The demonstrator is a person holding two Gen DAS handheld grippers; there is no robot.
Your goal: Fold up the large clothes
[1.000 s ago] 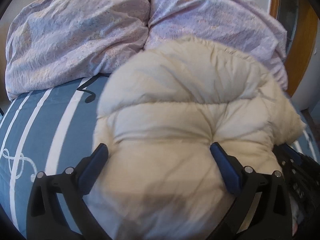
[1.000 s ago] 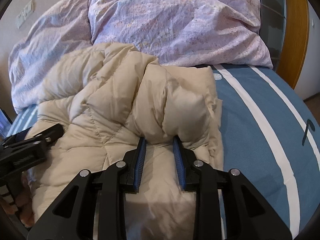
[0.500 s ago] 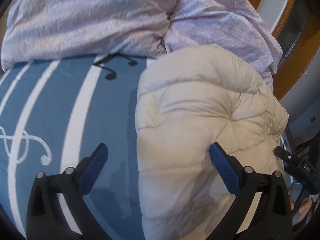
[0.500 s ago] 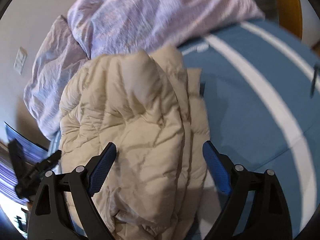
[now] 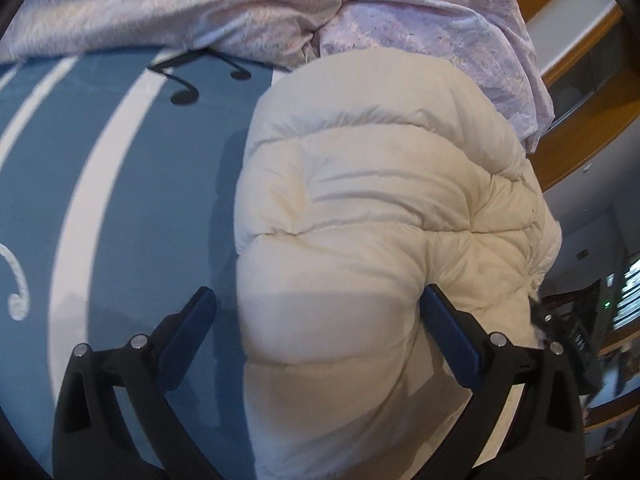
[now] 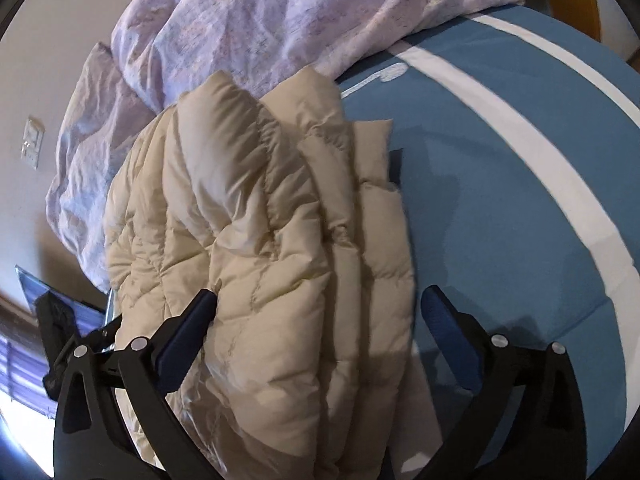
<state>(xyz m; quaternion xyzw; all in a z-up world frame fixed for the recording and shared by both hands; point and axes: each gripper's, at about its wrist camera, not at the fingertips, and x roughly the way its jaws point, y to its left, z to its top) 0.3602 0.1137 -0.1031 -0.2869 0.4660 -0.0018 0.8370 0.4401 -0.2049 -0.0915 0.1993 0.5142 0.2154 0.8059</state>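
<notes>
No brand tags or readable writing anywhere, only black music notes (image 5: 208, 80) and a white swirl printed on the blue bed sheet with white stripes (image 5: 80, 208). The puffy cream quilted down jacket (image 5: 372, 216) lies folded in a bundle on that sheet, its far end butting up against the crumpled lilac duvet (image 5: 420, 20). Plenty of bare sheet on both sides of it, though one edge of the jacket sits near the bed's side. Left gripper (image 5: 316, 320) is tilted down over the near end, jaws spread wide, not pinching anything. Right gripper (image 6: 318, 316) has just been opening and now straddles the jacket (image 6: 256, 240) loosely, pads (image 6: 440, 316) clear of the fabric
</notes>
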